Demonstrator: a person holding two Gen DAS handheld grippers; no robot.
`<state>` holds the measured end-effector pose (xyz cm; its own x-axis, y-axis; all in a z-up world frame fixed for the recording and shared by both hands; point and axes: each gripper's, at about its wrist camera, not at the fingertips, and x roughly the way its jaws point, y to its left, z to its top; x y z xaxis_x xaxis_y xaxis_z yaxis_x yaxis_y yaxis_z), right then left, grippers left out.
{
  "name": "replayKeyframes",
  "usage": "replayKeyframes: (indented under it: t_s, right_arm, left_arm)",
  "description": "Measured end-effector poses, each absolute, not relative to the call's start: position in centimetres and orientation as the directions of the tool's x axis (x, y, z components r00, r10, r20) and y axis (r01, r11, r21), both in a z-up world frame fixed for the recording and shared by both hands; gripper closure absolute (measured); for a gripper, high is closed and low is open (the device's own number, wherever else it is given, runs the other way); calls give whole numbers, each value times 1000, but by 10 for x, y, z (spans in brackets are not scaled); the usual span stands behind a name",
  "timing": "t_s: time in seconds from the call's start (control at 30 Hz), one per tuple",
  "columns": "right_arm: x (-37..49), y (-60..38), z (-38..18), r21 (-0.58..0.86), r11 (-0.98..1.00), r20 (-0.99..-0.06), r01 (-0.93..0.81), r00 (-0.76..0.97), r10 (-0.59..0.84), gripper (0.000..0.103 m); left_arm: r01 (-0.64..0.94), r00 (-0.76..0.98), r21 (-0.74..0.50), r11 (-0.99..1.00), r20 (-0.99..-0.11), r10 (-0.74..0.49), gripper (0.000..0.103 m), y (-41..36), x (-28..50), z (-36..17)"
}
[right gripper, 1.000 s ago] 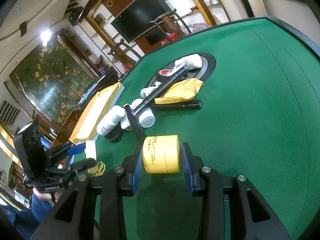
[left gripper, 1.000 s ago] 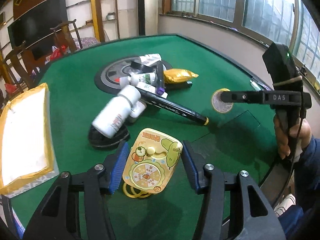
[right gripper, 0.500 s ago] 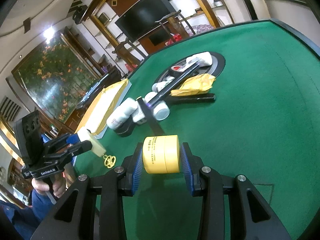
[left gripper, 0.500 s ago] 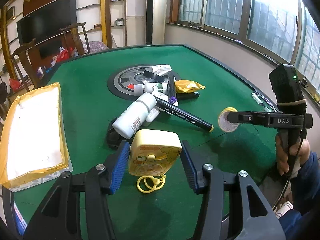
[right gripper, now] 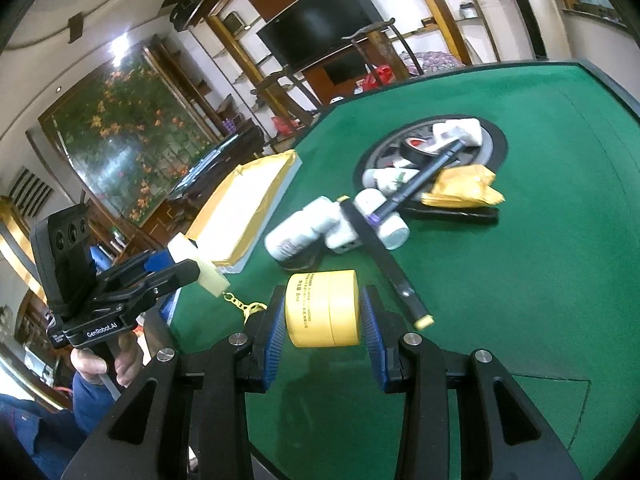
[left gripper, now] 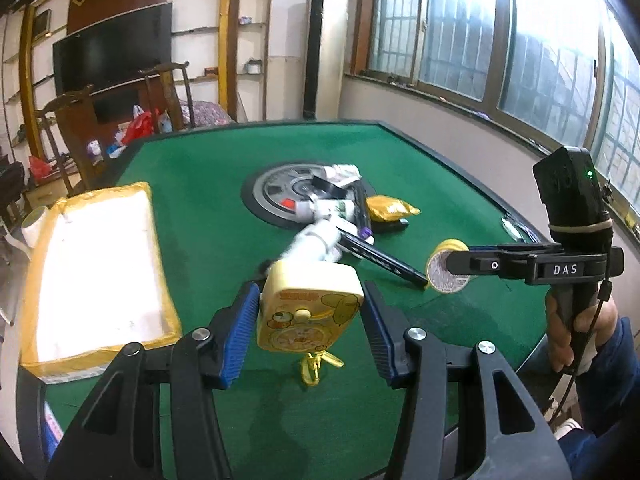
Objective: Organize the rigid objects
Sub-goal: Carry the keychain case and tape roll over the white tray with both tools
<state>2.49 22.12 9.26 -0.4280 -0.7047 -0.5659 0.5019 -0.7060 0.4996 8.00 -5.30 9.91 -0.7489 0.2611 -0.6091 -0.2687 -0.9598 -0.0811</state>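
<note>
My left gripper point(left gripper: 310, 320) is shut on a yellow cartoon toy point(left gripper: 308, 308) with a key ring hanging under it, held above the green table point(left gripper: 200, 200). My right gripper point(right gripper: 323, 322) is shut on a yellow roll of tape point(right gripper: 324, 310), also held off the felt. Each gripper shows in the other view: the right gripper point(left gripper: 446, 268) with the tape at the right, the left gripper point(right gripper: 188, 264) with the toy at the left. A pile remains mid-table: a white bottle point(right gripper: 300, 228), a long black marker point(right gripper: 384, 256), small tubes and a yellow packet point(right gripper: 460, 188).
A shallow box with yellow tape edges point(left gripper: 92, 264) lies on the table's left side. A round grey disc point(left gripper: 280, 192) is set in the table's centre. Wooden chairs point(left gripper: 168, 96) stand behind the far edge. A person's hand point(left gripper: 576, 328) grips the right handle.
Both grippers rose and drew back from the pile with their loads. The toy left the felt and tipped upright in the left gripper. The pile now looks farther away.
</note>
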Motion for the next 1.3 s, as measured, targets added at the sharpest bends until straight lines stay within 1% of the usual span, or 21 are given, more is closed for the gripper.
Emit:
replayKeyframes:
  t_s: [0.2,0.37,0.6,0.83,0.93,1.07,1.3]
  right_arm:
    - [19,188,108,487,-683,-562,545,-403,-722,70]
    - [15,152,124,483,-649,-548,588,-374,-748,70]
    - [4,87,138,469,-593,-539,655,-320,-779,70]
    - [-17,26,140,475,-557,-544,681,-270,-794,70]
    - [-24,2,130,463,-561,-569,686,-254,-782,70]
    - [-31,-27,111,424,-583,-616,693,-251,-747,70]
    - [-48,-54,76,424,-606,-672,673,-214,-709,70]
  left_arm:
    - [-219,-795,-88,-972,-560,230,53,-83,86,120]
    - [-156,-839,-85,-984,-514,177,53,-113,89,138]
    - [-66,-866,-87,-994,-490,101,53,-154,87,144]
    - [-11,-860,-122,-992,-505,72,53,-190,74,137]
    - [7,-848,-125,-992,-526,61,53,-200,70,127]
    - [25,-827,-160,-987,-559,70,53,-211,64,109]
    - [69,-771,-213,-975,-631,84,53,-227,47,76]
